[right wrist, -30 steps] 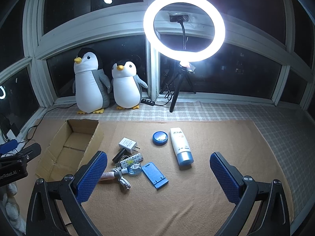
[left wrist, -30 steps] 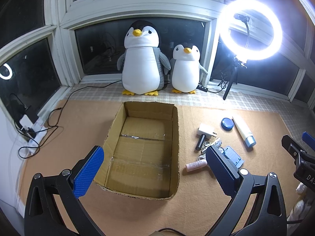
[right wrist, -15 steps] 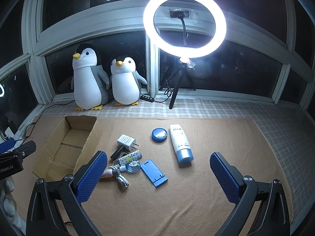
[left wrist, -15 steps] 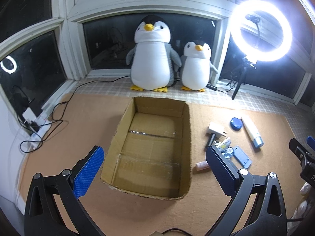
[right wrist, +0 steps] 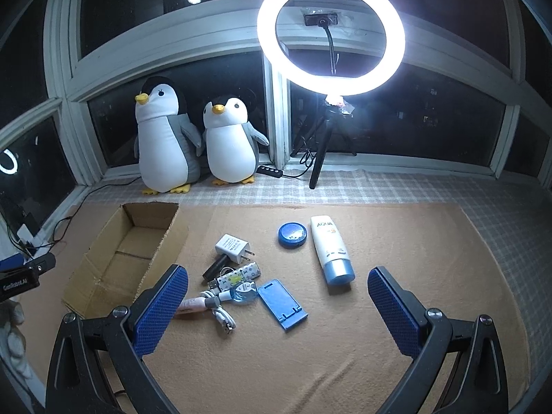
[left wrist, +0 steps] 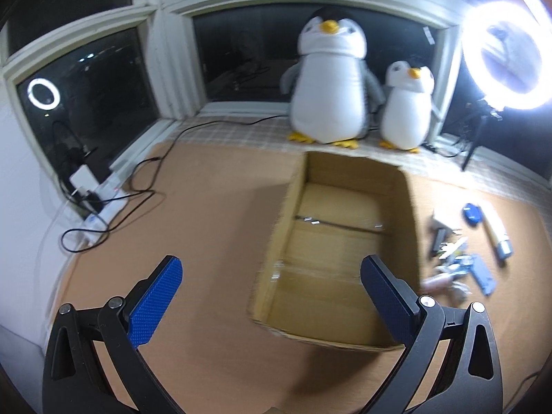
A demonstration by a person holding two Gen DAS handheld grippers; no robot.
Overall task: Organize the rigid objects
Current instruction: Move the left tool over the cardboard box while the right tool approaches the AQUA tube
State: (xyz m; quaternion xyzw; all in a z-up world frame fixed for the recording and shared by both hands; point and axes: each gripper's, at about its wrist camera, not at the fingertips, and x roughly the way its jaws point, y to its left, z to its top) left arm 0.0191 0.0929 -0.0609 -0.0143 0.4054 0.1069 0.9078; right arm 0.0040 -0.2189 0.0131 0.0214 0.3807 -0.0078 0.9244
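Reaching with the spread, empty right gripper [right wrist: 277, 305] into the tangled white cable [right wrist: 220, 317] ahead may drag neighbours; the left gripper [left wrist: 270, 302] is also released.

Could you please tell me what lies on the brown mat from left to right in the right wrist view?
Cardboard box → white charger plug → blue phone stand → round blue tin → white AQUA tube with blue cap.
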